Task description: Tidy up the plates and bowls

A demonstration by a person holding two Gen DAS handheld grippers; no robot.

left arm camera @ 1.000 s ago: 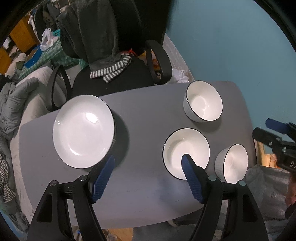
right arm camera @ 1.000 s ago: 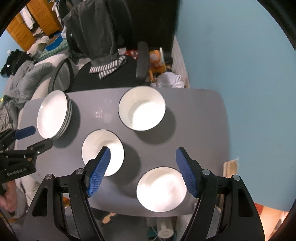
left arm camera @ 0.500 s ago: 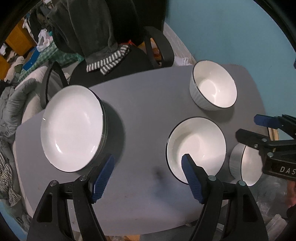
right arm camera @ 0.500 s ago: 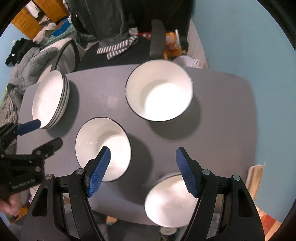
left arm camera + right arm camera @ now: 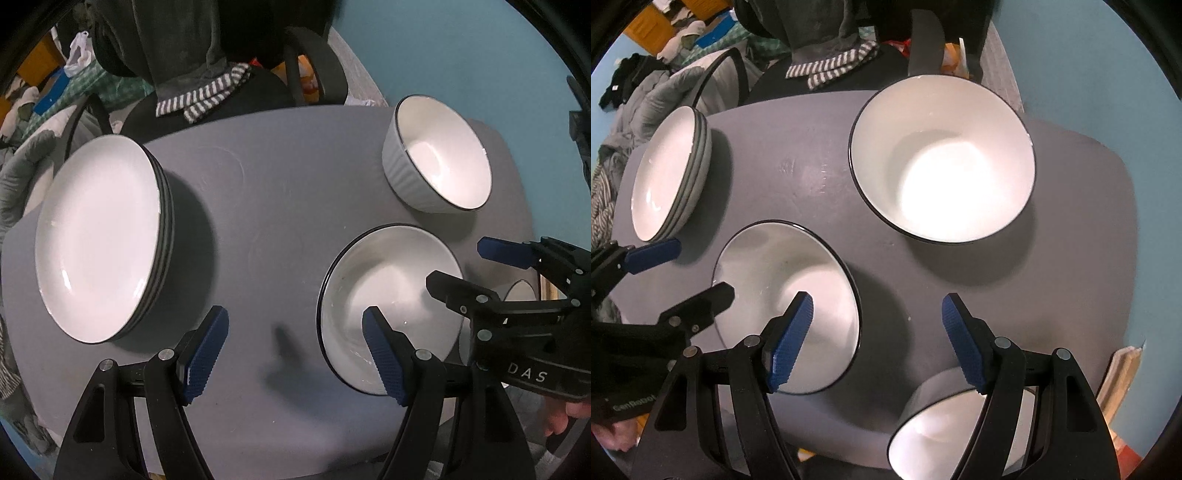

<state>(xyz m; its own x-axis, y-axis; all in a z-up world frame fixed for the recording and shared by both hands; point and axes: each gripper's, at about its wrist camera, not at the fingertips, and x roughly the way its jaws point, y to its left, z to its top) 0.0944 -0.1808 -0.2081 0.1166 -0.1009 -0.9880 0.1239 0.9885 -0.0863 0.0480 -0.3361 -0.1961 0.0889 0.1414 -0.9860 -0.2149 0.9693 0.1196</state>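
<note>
Table (image 5: 280,206): grey, rounded corners, carries all the dishes.
Plate stack (image 5: 99,240): at 9 o'clock in the left wrist view, several white plates with dark rims, nested one in another; at 10 o'clock in the right wrist view.
Shallow bowl (image 5: 388,295): white, dark rim, at 4 o'clock in the left wrist view, alone on the table; in the right wrist view at 8 o'clock.
Deep bowl (image 5: 942,158): white, ribbed outside, at 1 o'clock in both views, well apart from the plate stack.
Small bowl (image 5: 945,432): at 5 o'clock in the right wrist view, near the table edge, partly hidden behind one blue pad.
Left gripper (image 5: 295,350): jaws released, spread wide, nothing between; one pad in front of the shallow bowl's rim, contact not discernible.
Right gripper (image 5: 877,339): jaws released, wide apart, gripping nothing; above the gap between shallow bowl and small bowl.
Chair (image 5: 229,92): black, at 12 o'clock behind the table, clothing with a striped cuff draped over it.
</note>
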